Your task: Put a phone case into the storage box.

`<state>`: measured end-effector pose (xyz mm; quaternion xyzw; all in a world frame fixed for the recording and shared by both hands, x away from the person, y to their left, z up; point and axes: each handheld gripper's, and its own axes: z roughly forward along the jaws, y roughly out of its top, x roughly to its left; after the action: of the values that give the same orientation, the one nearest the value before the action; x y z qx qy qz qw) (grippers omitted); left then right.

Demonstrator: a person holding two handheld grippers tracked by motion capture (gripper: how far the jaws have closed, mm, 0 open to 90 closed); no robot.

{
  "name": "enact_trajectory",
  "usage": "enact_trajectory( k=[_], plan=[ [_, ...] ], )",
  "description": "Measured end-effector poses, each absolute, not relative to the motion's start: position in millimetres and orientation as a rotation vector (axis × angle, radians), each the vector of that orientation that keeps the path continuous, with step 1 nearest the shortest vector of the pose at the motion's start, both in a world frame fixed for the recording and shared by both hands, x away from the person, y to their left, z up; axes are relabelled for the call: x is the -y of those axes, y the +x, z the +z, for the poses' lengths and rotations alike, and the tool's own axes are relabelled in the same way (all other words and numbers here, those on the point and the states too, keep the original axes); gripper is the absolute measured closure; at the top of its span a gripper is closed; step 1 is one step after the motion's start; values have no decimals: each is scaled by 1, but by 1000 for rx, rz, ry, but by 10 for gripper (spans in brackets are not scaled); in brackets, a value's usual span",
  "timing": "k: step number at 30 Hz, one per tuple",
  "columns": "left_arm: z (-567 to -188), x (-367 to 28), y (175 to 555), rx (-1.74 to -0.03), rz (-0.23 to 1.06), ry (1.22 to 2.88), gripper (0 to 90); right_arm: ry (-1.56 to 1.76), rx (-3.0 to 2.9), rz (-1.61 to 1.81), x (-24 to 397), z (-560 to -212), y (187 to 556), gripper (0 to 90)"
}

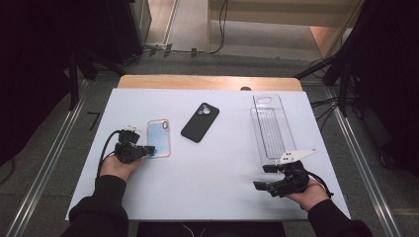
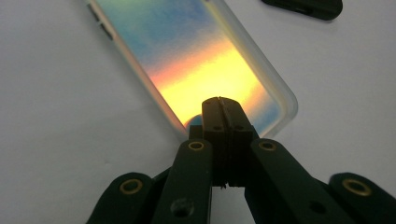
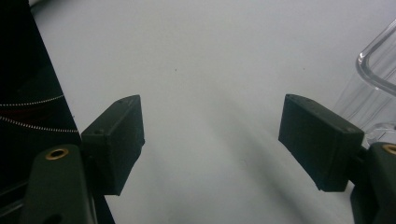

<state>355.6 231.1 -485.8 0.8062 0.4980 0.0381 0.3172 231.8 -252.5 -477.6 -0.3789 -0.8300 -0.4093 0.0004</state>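
table (image 1: 207, 168): white rectangular top, grey floor around | left tool (image 1: 148, 148): pressed together, empty, at the near edge of the iridescent clear phone case (image 1: 159, 138), 9 o'clock | right tool (image 1: 262, 177): spread, empty, 5 o'clock

I can read no text, label, brand or number anywhere in these views; the iridescent phone case (image 2: 196, 65) shows only a wash of blue, orange and yellow, with no lettering on it; the black phone case (image 1: 200, 122) lies with its camera cut-out up, and if a logo sits on its back it is too small for me to make out from the high view; the clear plastic tray (image 1: 269, 126) bears ribs, not writing; the white table (image 1: 212, 168) carries no mark I can read.
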Motion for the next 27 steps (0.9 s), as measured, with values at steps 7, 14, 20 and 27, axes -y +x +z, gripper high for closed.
enact_trajectory(
  k=[7, 14, 20, 27],
  plan=[
    [-485, -245, 357, -1349, 101, 2095, 900, -1187, 2609, -1286, 253, -478, 232, 204],
    [-483, -253, 358, -1366, 115, 2077, 900, -1187, 2609, -1289, 253, -477, 232, 204],
    [-482, -254, 358, -1352, 109, 2065, 867, -1187, 2608, -1286, 253, -477, 231, 204],
    [-462, -255, 345, -1234, 31, 1961, 545, -1187, 2610, -1284, 253, -477, 231, 204]
  ],
)
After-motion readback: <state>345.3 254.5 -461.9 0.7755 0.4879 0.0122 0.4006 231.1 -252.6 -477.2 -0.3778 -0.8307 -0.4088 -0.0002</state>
